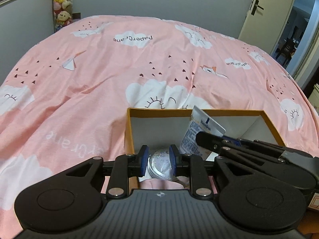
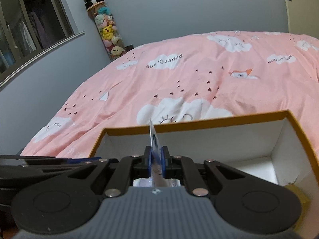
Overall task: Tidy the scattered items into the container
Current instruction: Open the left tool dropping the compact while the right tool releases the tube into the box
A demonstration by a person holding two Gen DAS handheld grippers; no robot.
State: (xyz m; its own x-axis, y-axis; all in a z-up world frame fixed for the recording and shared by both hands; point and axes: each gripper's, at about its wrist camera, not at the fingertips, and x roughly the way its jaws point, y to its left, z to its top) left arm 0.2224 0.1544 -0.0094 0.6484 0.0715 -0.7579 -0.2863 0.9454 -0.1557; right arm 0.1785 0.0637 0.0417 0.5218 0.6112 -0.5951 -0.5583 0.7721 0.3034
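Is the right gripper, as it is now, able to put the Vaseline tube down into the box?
Probably yes: the right gripper holds the Vaseline tube over the open box, with free floor beside the round tin.

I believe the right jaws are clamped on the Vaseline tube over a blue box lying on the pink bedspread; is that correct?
Not quite: the box is orange-rimmed with a white inside, not blue. The right wrist view shows it, with the right gripper clamped on the Vaseline tube above it, and the pink bedspread beneath.
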